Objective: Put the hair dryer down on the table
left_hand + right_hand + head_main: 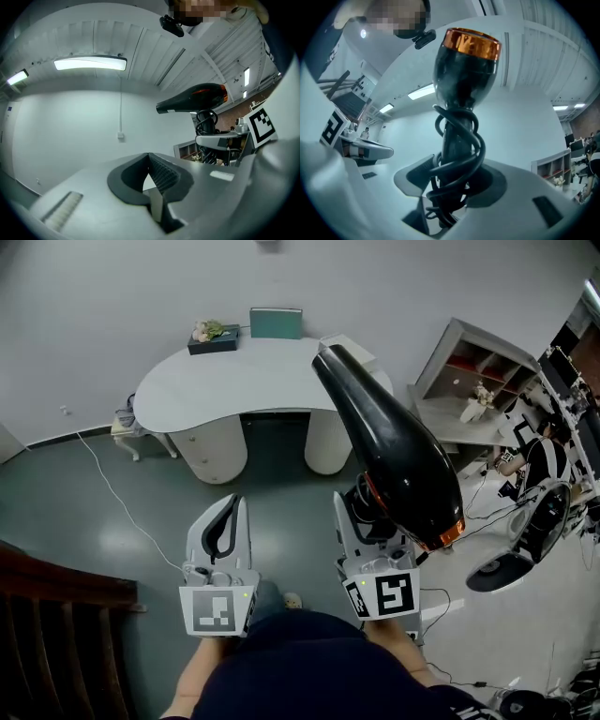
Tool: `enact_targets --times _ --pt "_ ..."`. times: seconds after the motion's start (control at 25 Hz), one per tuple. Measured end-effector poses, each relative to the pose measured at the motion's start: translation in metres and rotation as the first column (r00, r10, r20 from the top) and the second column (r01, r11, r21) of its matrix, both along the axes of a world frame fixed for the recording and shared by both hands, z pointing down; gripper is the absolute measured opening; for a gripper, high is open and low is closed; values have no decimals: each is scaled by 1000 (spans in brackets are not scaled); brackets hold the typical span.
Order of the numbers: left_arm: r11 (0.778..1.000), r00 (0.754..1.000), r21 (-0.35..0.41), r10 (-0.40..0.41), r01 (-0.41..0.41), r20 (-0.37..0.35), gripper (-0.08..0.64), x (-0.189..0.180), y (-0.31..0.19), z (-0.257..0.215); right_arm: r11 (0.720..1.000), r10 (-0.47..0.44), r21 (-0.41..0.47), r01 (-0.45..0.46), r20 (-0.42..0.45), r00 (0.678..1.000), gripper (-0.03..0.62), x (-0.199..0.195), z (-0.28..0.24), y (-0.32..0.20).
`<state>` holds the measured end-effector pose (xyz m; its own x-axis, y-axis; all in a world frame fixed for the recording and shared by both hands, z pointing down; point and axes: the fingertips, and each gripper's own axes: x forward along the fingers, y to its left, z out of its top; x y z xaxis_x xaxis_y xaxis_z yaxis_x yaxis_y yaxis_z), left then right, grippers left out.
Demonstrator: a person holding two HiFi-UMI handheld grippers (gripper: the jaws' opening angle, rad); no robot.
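Observation:
A black hair dryer (394,451) with a copper ring at its rear end is held up in the air, its nozzle pointing toward the white curved table (244,381) ahead. My right gripper (370,512) is shut on its handle, which has the black cord wound around it (454,154). In the right gripper view the dryer body (464,70) rises straight above the jaws. My left gripper (225,521) hangs beside it at the left, shut, with nothing in it (149,157). The left gripper view shows the dryer (194,99) off to the right.
On the table's far edge stand a green box (276,322) and a dark tray with flowers (214,338). A grey shelf unit (469,381) stands to the right. A white cable (112,493) runs across the floor at left, and dark wooden furniture (47,615) fills the lower left.

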<state>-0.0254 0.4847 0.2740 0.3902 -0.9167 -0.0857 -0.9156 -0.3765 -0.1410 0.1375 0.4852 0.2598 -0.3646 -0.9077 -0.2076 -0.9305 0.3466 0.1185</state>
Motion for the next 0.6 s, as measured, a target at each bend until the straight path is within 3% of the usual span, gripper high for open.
enact_targets --times 0.32,0.6 --pt "1000 1000 -14 -9 9 -6 11 -8 -12 11 1000 8 6 -8 -10 1000 215 -3 8 -15" --pt "1000 1000 -23 -5 5 -15 11 -3 -60 11 1000 8 -2 -8 -22 1000 215 0 10 -61"
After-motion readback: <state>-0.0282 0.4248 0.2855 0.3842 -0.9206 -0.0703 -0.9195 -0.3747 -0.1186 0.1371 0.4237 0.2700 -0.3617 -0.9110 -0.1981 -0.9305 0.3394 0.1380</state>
